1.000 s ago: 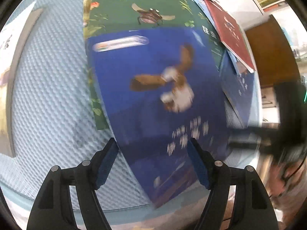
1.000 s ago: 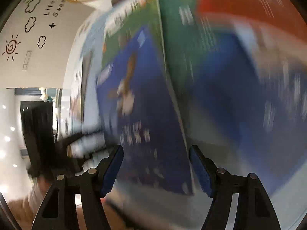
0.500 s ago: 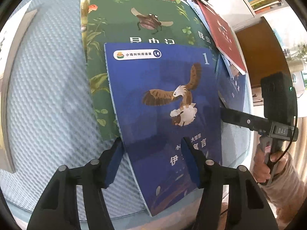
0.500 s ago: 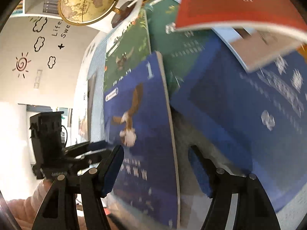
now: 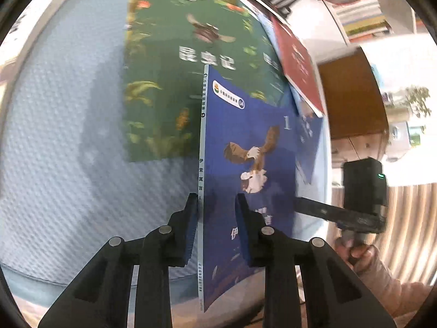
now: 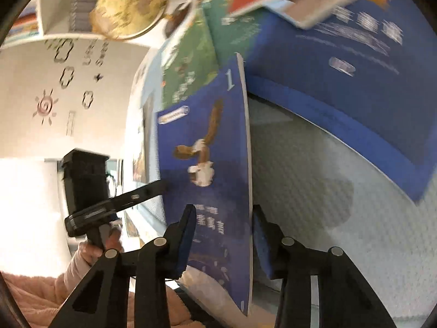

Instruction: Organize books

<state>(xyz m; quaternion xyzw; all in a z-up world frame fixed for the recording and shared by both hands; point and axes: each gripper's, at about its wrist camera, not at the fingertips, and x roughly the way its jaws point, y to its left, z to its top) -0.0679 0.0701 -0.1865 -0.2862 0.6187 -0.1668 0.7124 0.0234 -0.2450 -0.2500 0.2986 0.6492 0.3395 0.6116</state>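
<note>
Textured grey tabletop [image 5: 54, 164], books loose and overlapping: green book [image 5: 169, 82], red book [image 5: 297, 65]. Left claw [image 5: 215, 218] closing, pinching the blue eagle book [image 5: 245, 164] near its spine, book tilted up. Right claw [image 6: 224, 235] closing around its far edge, not yet pressing. Sorting barely started.

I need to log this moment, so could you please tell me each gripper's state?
Left gripper: closing on the blue book's spine edge.
Right gripper: closing around its opposite edge, not yet gripping.
</note>
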